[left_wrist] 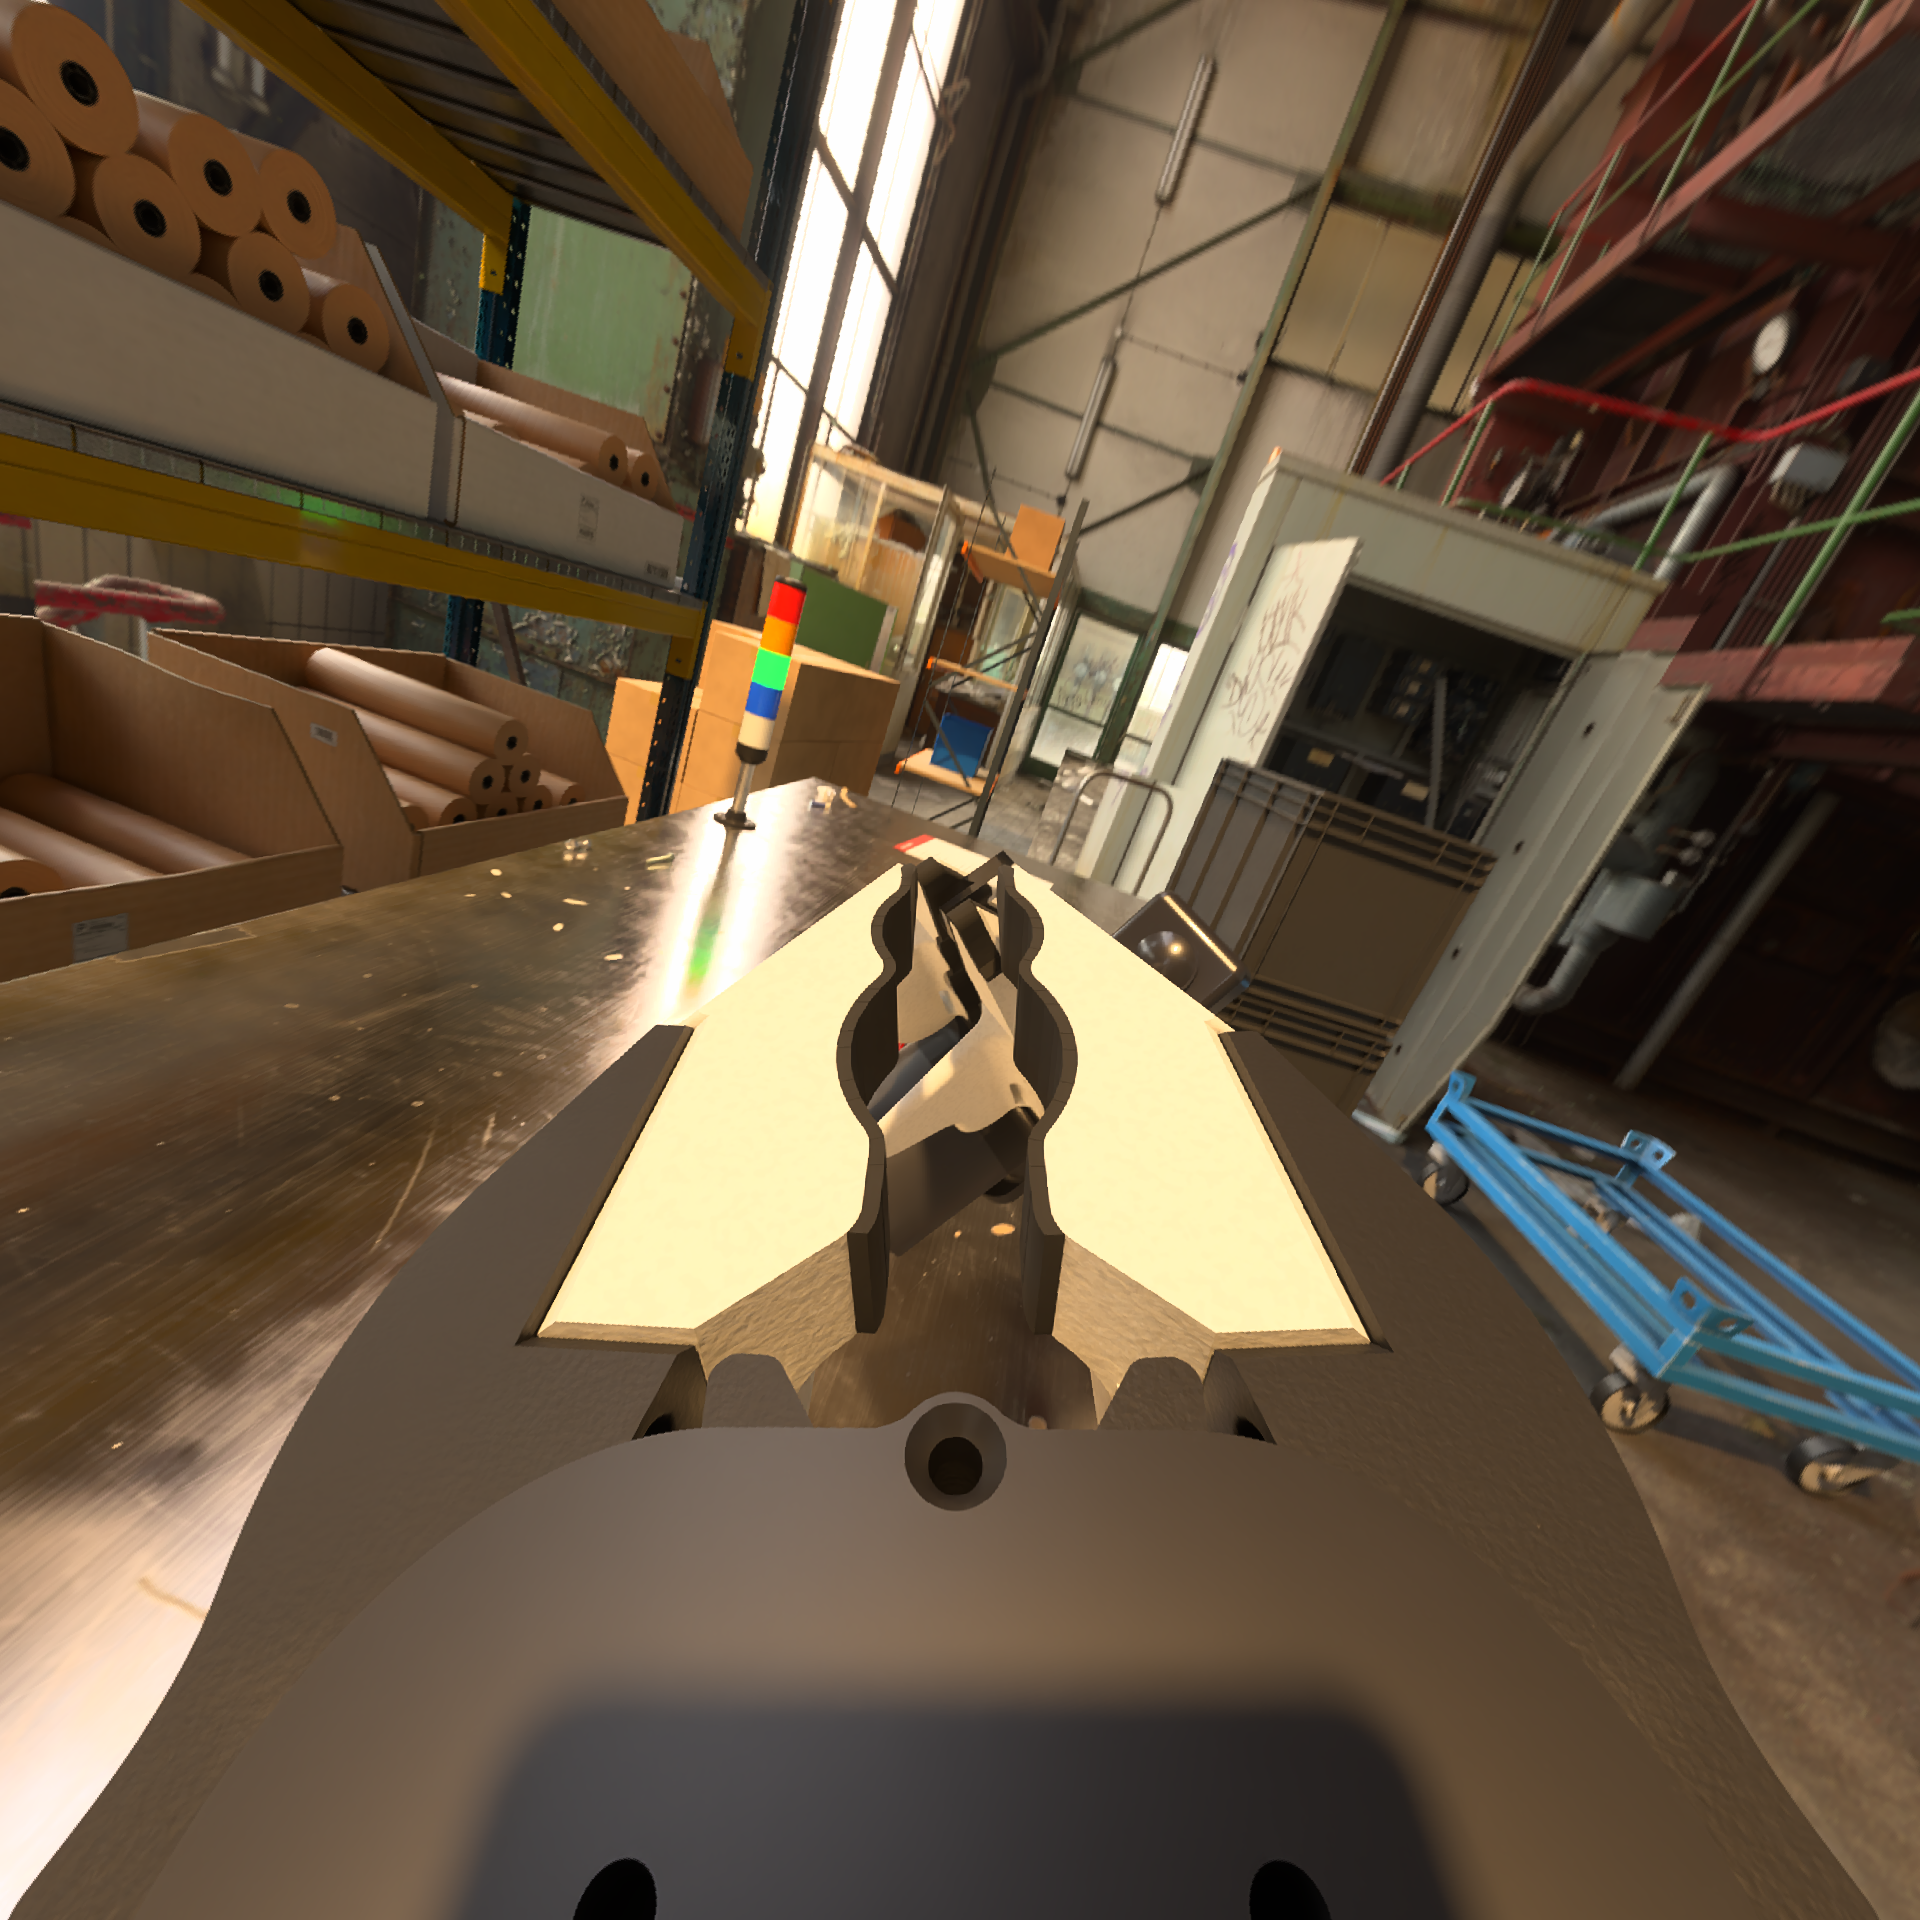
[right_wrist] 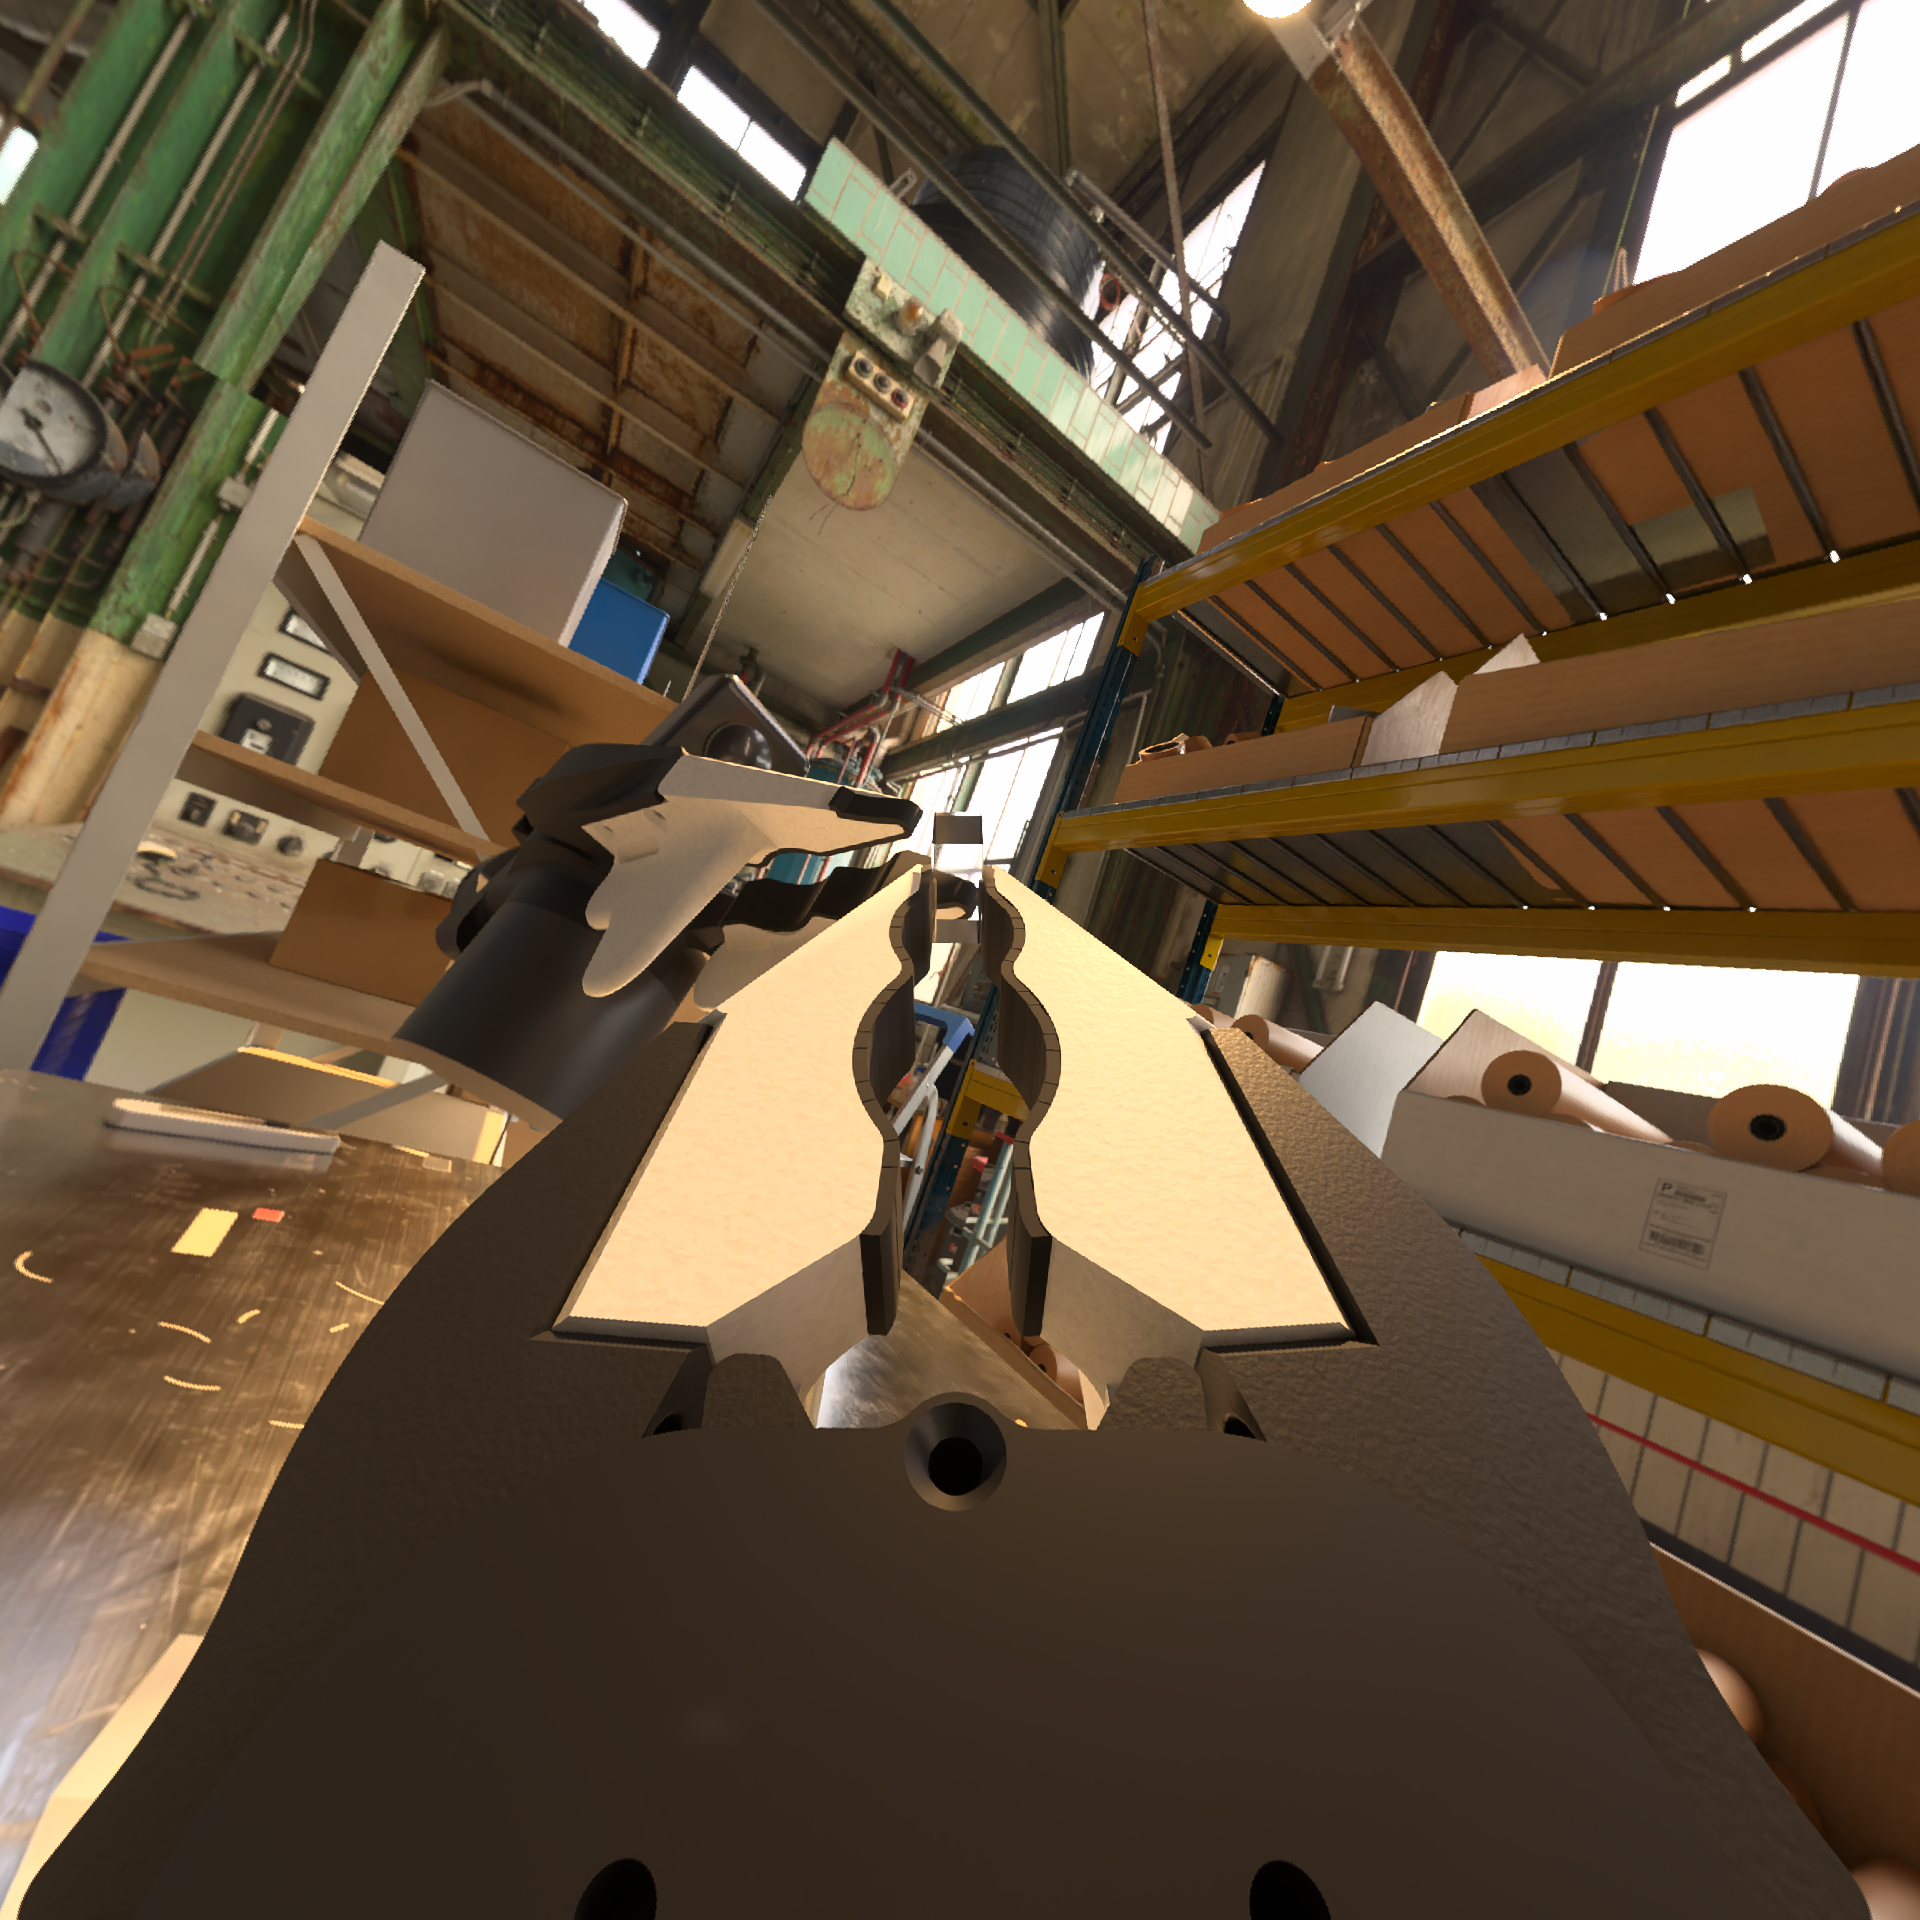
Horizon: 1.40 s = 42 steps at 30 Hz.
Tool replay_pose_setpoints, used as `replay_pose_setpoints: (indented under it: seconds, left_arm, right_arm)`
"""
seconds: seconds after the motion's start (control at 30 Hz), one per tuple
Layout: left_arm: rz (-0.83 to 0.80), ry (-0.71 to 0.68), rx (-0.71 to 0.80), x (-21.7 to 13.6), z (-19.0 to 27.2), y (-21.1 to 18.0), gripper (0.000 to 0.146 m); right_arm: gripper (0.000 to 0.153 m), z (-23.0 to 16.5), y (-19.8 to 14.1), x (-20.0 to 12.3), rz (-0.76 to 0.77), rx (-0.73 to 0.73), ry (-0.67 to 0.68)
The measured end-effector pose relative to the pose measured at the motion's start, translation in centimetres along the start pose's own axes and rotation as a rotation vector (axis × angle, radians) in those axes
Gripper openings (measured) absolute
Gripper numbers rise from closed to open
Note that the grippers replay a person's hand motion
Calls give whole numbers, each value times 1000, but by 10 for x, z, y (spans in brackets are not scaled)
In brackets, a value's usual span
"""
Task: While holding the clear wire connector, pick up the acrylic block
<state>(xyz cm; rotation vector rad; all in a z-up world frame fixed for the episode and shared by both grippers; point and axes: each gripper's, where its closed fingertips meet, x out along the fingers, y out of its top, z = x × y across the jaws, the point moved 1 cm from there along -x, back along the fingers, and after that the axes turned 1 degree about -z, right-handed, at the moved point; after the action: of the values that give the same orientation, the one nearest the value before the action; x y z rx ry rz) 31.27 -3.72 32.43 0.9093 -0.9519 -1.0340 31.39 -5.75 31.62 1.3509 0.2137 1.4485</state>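
Two grippers (right_wrist: 954, 883) on show, one signal tower (left_wrist: 770, 670) on one metal table (left_wrist: 312, 1039), one blue trolley (left_wrist: 1662, 1278) alongside.

two matching brown grippers with cream fingers

left gripper (left_wrist: 961, 883) and right gripper (right_wrist: 954, 883): textured dark-brown bodies, cream wedge-shaped fingers (left_wrist: 748, 1132) with wavy dark inner edges, one round screw hole at each base.

The left gripper (left_wrist: 958, 883) hangs above the scratched metal table (left_wrist: 312, 1091), its fingers drawn close together. Between them the right gripper (left_wrist: 961, 1049) shows. A signal tower (left_wrist: 771, 675) stands at the far edge.
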Motion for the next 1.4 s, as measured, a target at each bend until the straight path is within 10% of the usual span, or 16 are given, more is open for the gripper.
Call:
replay_pose_setpoints:
  seconds: [1.2, 1.4]
  left_arm:
    - [-63, -15, 179, -9, 9, -2, 15]
    - [-75, -16, 177, -9, 8, -4, 32]
  right_arm:
    - [8, -8, 4, 2, -31, 235, 98]
    - [8, -8, 3, 0, -49, 211, 115]
